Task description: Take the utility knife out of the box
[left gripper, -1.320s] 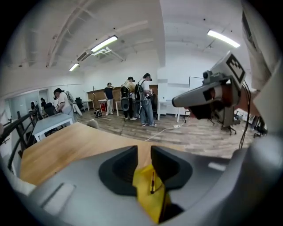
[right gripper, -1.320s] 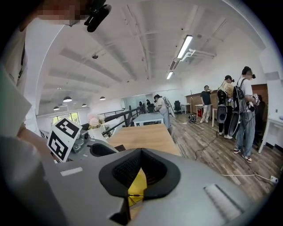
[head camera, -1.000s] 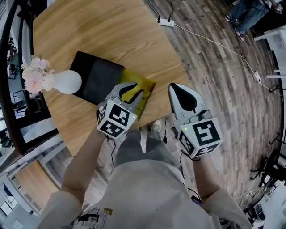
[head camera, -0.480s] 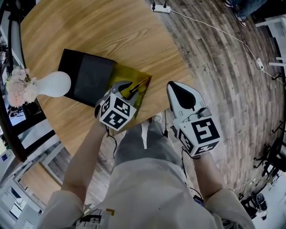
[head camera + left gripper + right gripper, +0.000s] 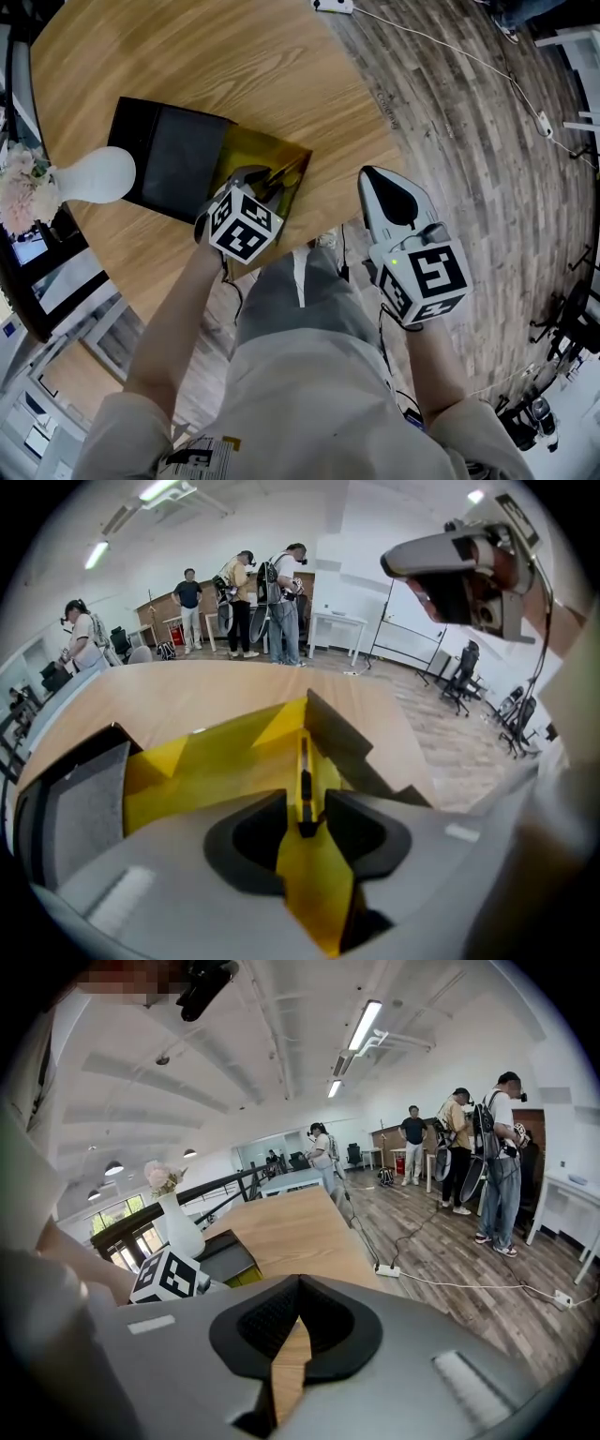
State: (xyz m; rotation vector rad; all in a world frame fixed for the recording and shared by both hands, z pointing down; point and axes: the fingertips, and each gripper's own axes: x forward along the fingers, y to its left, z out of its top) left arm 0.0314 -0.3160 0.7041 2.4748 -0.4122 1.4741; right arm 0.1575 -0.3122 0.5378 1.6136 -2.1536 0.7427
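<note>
My left gripper (image 5: 302, 810) has its jaws spread astride the utility knife (image 5: 303, 761), which lies ungripped in the yellow box (image 5: 187, 772). Pinching and lifting remain. My right gripper (image 5: 296, 1290) hangs right of the box, jaws together, empty.

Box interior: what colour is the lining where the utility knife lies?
Yellow; the lining shows best in the left gripper view.

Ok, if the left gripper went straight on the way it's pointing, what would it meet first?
Most likely the utility knife, lying in the yellow box in line with the gap between the left gripper's open fingers, though depth is unclear.
</note>
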